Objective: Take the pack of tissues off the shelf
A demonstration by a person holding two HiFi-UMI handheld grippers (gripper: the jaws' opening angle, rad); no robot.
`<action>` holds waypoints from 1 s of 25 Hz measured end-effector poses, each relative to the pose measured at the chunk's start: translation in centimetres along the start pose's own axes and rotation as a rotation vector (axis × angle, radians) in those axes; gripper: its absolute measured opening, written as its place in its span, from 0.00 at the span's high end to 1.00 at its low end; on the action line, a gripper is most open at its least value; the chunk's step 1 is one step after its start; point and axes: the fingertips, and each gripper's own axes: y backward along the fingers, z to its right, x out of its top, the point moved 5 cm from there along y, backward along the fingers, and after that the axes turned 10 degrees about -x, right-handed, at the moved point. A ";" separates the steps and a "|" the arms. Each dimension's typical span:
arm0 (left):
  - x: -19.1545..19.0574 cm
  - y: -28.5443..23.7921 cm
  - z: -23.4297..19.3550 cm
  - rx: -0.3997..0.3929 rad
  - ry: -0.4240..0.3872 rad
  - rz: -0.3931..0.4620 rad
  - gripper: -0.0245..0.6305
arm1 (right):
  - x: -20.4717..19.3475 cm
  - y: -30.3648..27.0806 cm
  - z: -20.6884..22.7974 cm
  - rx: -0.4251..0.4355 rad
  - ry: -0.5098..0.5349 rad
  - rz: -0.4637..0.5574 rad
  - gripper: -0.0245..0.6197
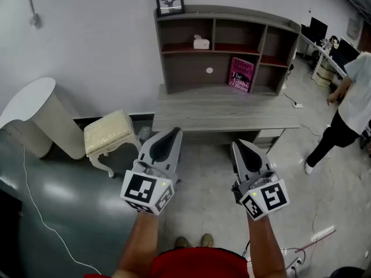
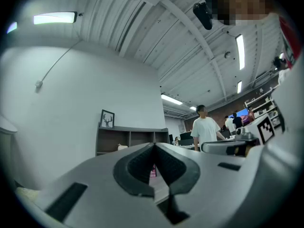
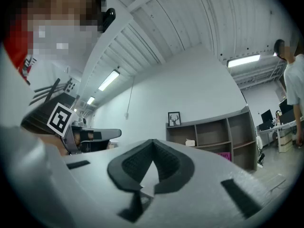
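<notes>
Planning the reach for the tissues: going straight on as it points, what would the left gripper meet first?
Probably the desk and its shelf unit, around the pink book; the way there looks free. The pack of tissues sits left of that line. Depth is unclear.

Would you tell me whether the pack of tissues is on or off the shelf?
On it: the pack of tissues sits in the upper left compartment of the shelf.

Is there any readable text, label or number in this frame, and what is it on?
"Hilary" / "The": cover of the pink book on the shelf; its remaining lines are too blurred to read.
Pack of tissues: too small to show any print.
</notes>
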 end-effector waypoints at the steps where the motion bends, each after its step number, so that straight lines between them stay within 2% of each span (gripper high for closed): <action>1: 0.1 -0.1 0.1 0.003 0.001 -0.004 0.95 | -0.1 0.0 0.1 0.000 0.000 0.000 0.95; 12: -0.5 -1.8 0.7 0.027 -0.001 -0.009 0.95 | -0.6 0.4 1.8 0.026 -0.038 0.004 0.95; 25: -2.0 -8.4 1.6 0.090 0.005 -0.034 0.95 | -1.4 1.1 9.0 0.038 -0.063 0.018 0.95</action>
